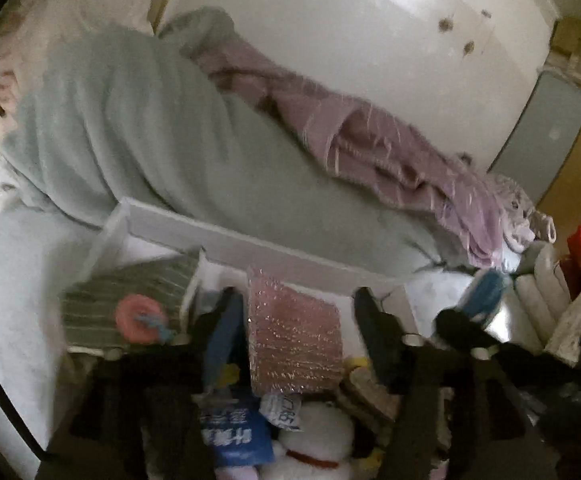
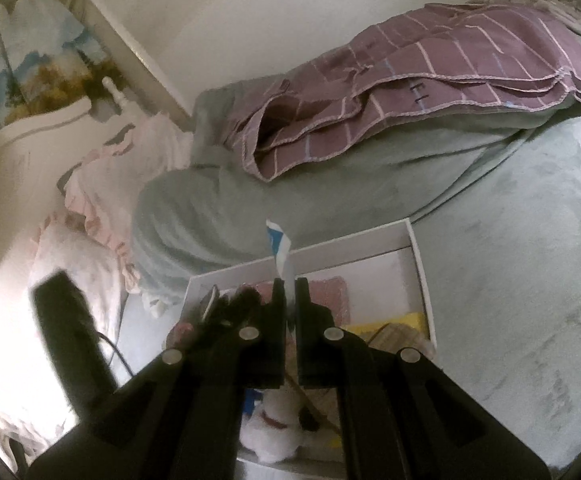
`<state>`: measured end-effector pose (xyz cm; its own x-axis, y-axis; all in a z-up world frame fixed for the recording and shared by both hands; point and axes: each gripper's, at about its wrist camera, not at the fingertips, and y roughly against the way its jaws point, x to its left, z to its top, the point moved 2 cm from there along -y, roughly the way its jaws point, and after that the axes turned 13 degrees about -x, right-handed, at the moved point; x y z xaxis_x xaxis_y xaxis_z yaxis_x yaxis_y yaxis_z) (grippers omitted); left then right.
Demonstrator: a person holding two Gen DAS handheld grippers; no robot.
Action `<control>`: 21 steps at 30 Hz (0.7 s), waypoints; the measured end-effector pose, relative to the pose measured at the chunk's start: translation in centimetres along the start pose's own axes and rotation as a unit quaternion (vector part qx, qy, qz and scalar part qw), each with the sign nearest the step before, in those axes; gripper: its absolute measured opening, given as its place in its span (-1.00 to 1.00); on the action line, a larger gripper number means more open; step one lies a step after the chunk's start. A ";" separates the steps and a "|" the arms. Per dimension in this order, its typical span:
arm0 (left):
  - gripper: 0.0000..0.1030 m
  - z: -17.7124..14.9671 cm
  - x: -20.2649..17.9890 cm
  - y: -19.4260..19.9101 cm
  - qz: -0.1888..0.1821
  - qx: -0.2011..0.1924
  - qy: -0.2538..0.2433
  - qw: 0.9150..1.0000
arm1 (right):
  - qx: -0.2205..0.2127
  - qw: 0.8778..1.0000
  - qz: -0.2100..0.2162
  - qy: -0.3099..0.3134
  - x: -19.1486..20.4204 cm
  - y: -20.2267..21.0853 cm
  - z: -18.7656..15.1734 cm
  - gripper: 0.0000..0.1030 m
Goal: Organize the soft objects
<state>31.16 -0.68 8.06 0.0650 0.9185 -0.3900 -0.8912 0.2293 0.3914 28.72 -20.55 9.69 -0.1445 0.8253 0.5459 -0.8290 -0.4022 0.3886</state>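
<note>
Currently, a pink bubble-wrap pad [image 1: 294, 336], light, squashy and slippery, lies in the white tray [image 1: 250, 246] on the bed between the spread jaws of the left gripper [image 1: 296, 316]; its edge suits pinching. The right gripper [image 2: 289, 286] pinches a thin blue-and-white packet [image 2: 280, 248].

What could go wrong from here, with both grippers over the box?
1. The right gripper pinches only an edge of the blue-and-white packet; it may slip out.
2. The open left gripper straddles the pink sponge in the crowded white box; closing might snag neighbours.
3. Both grippers work close together; they may collide.
</note>
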 end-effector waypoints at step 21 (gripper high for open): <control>0.57 -0.2 6.4 11.9 0.154 -0.032 -0.012 0.988 | 0.182 0.979 0.066 -0.061 3.1 -3.1 -5.9 -0.79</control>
<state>20.86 7.82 10.03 -0.2037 0.9488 -0.2413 -0.8966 -0.0818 0.4352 27.68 -14.41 5.73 -0.1524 0.7121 0.6853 -0.5569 -0.6347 0.5357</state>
